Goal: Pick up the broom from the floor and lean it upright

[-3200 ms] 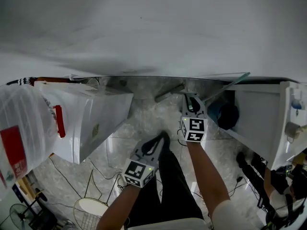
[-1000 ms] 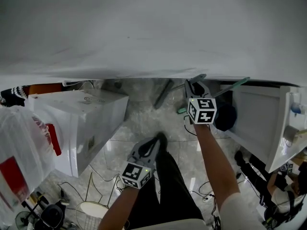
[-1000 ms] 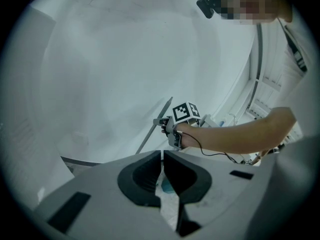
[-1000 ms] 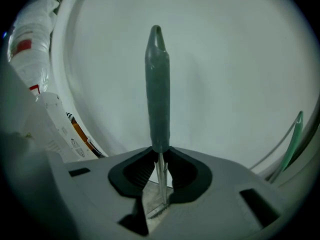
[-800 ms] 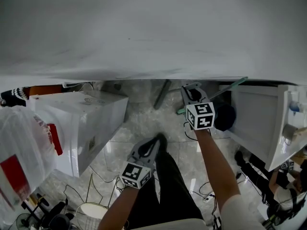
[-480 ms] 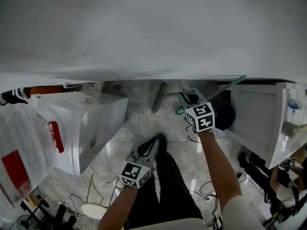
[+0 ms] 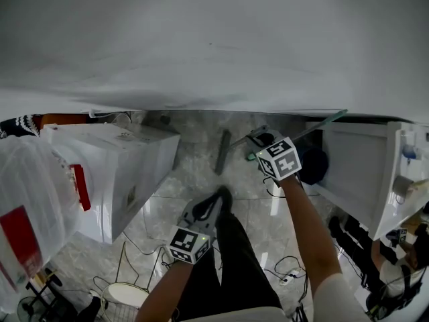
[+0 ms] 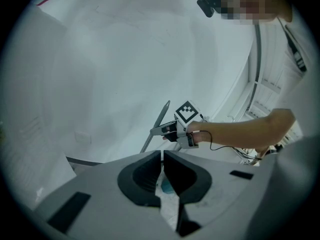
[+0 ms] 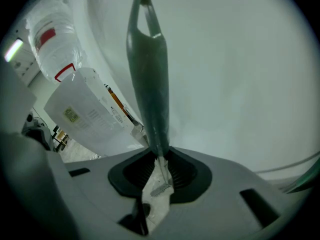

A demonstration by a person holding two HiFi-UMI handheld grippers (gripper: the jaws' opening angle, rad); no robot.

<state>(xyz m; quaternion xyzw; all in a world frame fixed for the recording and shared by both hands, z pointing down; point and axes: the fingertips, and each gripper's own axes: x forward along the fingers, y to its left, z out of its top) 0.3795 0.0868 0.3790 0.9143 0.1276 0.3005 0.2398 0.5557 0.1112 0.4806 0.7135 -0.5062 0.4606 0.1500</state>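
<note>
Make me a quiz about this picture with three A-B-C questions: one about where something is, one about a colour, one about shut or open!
1. Where is the broom handle? A in a bucket; B in the right gripper; C on a chair.
2. What colour is that handle? A red; B dark green; C yellow.
3. How is the left gripper? A shut, empty; B wide open; C holding a cup.
Answers: 1 B, its jaws clamp the handle. 2 B, seen in the right gripper view. 3 A, jaws together, nothing between.

Grey-green broom handle point(image 9: 147, 74); grey marbled floor point(image 7: 194, 173); plain white wall point(image 7: 214, 39); black trousers point(image 7: 236, 263).
</note>
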